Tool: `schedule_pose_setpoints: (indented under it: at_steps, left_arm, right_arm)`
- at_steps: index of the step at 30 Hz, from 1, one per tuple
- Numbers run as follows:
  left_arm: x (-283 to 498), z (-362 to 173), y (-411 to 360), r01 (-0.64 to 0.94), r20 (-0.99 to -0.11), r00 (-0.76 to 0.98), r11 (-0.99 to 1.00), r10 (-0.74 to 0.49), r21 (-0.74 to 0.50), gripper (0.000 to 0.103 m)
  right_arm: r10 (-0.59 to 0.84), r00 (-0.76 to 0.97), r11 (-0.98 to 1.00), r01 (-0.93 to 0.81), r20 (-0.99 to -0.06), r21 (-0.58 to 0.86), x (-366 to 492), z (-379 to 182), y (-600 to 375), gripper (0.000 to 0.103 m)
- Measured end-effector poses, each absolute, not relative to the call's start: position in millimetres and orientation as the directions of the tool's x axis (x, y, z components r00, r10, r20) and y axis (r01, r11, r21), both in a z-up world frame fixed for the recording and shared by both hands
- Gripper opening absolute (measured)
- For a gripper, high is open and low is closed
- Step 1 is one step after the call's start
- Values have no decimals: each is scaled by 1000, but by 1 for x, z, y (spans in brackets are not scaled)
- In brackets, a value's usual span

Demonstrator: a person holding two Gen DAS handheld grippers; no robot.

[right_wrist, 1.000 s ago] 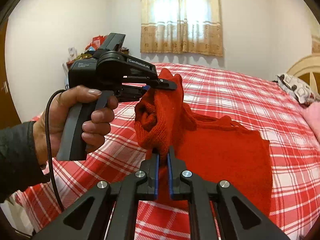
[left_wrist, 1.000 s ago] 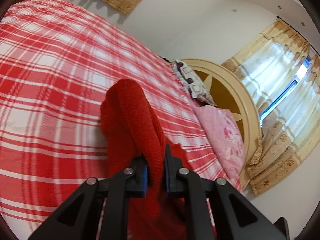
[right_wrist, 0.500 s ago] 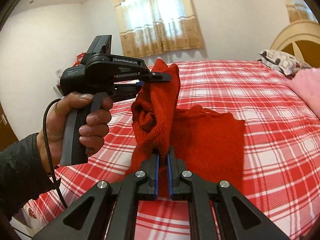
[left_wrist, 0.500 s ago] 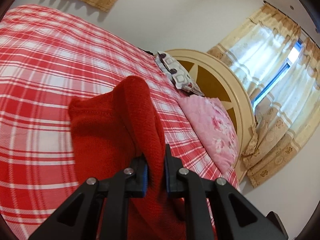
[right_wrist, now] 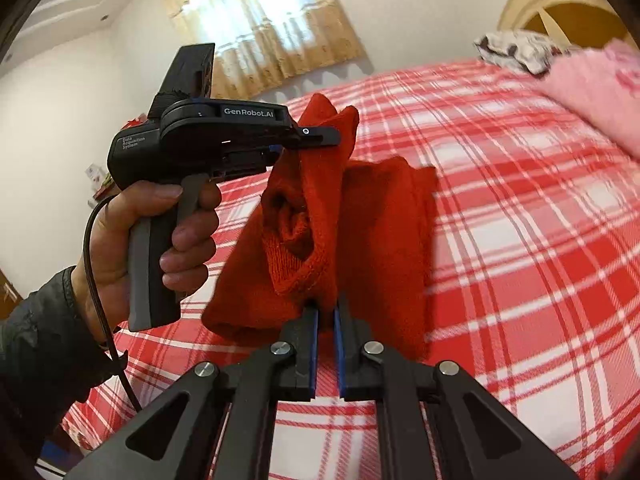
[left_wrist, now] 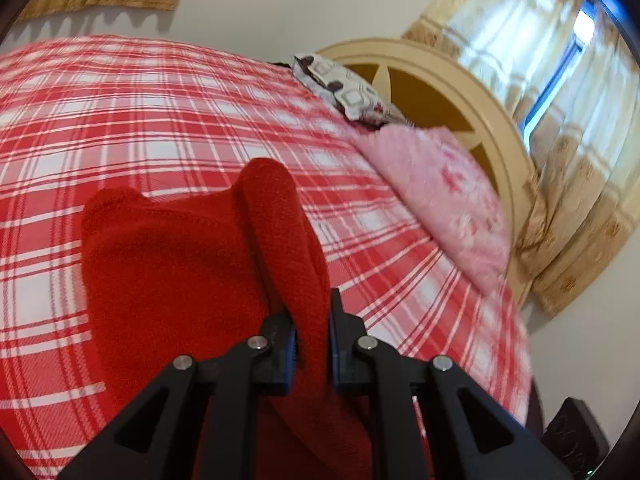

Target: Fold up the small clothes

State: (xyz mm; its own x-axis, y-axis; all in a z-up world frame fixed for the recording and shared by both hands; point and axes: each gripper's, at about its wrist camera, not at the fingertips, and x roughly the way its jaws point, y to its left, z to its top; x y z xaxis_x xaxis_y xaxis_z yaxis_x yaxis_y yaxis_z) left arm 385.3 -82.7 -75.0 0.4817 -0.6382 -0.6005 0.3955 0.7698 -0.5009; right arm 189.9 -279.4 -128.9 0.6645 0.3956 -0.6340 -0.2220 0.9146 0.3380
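A small red knitted garment is held up over the bed, its far part lying on the cover. My left gripper is shut on a raised fold of the garment. In the right wrist view the left gripper shows from the side, held by a hand, clamped on the garment's upper edge. My right gripper is shut on the garment's lower edge, just below the left one. The bunched cloth between them hangs in loose folds.
The bed has a red and white plaid cover. A pink pillow and a patterned pillow lie by the round cream headboard. Curtained windows stand behind the bed and beside it.
Both grippers have moved with the garment toward the headboard side. More of the garment now lies on the cover. Both grips are unchanged.
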Motion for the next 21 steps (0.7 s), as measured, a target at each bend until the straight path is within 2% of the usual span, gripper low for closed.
schedule_pose_setpoints:
  at_steps: [6,11,14,16,19,20,21]
  left_arm:
    - [388,-87,-112,412,-668,483,821,-565,-396,14]
    - [371,-70,-119,464,-660,523,830,-539,-310,21]
    - [358,-61,-107,465,-640,562,840,-524,-280,37]
    - [347,-60,-93,453,-624,598,855,-502,-254,58]
    - [332,-75,-78,434,-646,628,885,-433,-170,60]
    - [328,-81,-76,432,-656,627,889,-420,-156,60]
    - [322,-91,-71,424,-673,624,895,-397,-134,60]
  right_arm:
    - [405,642,902,-162,-651,401,195,-149,-300,6]
    - [407,635,899,-152,-657,410,196,-153,-305,6]
    - [413,631,898,-161,-657,410,195,-154,-305,8]
    - [417,634,895,-161,-651,417,193,-155,-307,9]
    - [402,657,898,-149,-637,413,186,-151,-310,12]
    - [381,678,907,-141,-629,397,182,-147,-311,19]
    - [358,703,916,-138,-614,376,177,-141,-312,39]
